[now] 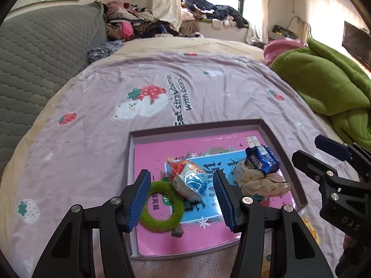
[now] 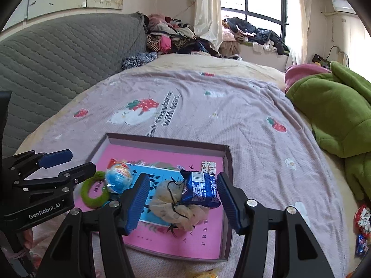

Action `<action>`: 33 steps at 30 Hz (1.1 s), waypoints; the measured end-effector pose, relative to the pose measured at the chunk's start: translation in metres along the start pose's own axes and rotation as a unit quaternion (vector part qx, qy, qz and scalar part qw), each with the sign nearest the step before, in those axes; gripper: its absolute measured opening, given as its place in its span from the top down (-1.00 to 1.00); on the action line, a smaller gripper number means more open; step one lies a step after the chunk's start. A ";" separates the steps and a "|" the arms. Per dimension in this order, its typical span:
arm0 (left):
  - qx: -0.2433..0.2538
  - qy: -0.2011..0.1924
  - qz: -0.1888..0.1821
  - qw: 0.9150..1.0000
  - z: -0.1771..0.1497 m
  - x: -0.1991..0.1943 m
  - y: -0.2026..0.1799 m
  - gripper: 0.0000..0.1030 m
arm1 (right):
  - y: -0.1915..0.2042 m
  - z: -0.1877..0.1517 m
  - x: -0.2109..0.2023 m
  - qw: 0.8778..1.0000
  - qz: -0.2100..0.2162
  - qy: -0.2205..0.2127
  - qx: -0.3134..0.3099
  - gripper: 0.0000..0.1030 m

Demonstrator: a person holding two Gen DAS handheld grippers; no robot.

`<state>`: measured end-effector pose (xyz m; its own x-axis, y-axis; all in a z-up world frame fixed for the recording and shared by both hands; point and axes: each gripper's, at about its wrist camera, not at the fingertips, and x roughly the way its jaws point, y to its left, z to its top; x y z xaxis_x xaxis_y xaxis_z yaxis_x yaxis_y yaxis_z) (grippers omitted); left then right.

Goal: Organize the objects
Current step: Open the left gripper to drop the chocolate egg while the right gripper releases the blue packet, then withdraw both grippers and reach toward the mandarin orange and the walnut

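A shallow box [image 1: 197, 125] [image 2: 167, 141] lies on the pink strawberry bedspread with a pink-and-blue book in its bottom. On the book lie a green fuzzy ring [image 1: 162, 210] [image 2: 92, 195], a red-and-blue snack packet [image 1: 190, 180] [image 2: 118, 180], a beige scrunchie [image 1: 259, 183] [image 2: 171, 206] and a blue packet [image 1: 262, 159] [image 2: 200, 188]. My left gripper [image 1: 180, 199] hangs open above the snack packet and the ring, gripping nothing. Above the scrunchie and the blue packet my right gripper [image 2: 183, 202] is open, its pads clear of both. Each gripper shows in the other's view [image 1: 324, 159] [image 2: 62, 164].
A bunched green blanket [image 1: 324, 83] [image 2: 336, 106] lies on the bed's right side. A grey quilted headboard [image 1: 41, 53] rises at the left. Piles of clothes [image 1: 129, 23] sit at the far end. Loose snack packets [image 2: 363, 220] lie on the bed to the box's right.
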<state>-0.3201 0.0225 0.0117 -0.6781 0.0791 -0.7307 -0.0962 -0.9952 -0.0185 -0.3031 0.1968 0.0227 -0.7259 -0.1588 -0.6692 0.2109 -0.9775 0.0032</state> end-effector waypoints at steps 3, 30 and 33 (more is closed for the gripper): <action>-0.003 -0.005 0.000 1.000 0.002 -0.015 0.000 -0.12 | 0.003 0.002 -0.015 1.000 0.000 -0.006 -0.001 -0.16; -0.035 -0.021 0.015 0.999 -0.050 -0.127 0.036 -0.12 | 0.049 -0.015 -0.147 0.996 0.025 -0.075 -0.029 -0.16; -0.037 -0.013 0.019 0.999 -0.063 -0.125 0.041 -0.12 | 0.051 -0.022 -0.150 0.997 0.025 -0.072 -0.033 -0.16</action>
<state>-0.1934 -0.0318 0.0598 -0.6985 0.0423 -0.7143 -0.0166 -0.9989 -0.0429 -0.1694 0.1736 0.1071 -0.7987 -0.2298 -0.5561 0.2884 -0.9573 -0.0186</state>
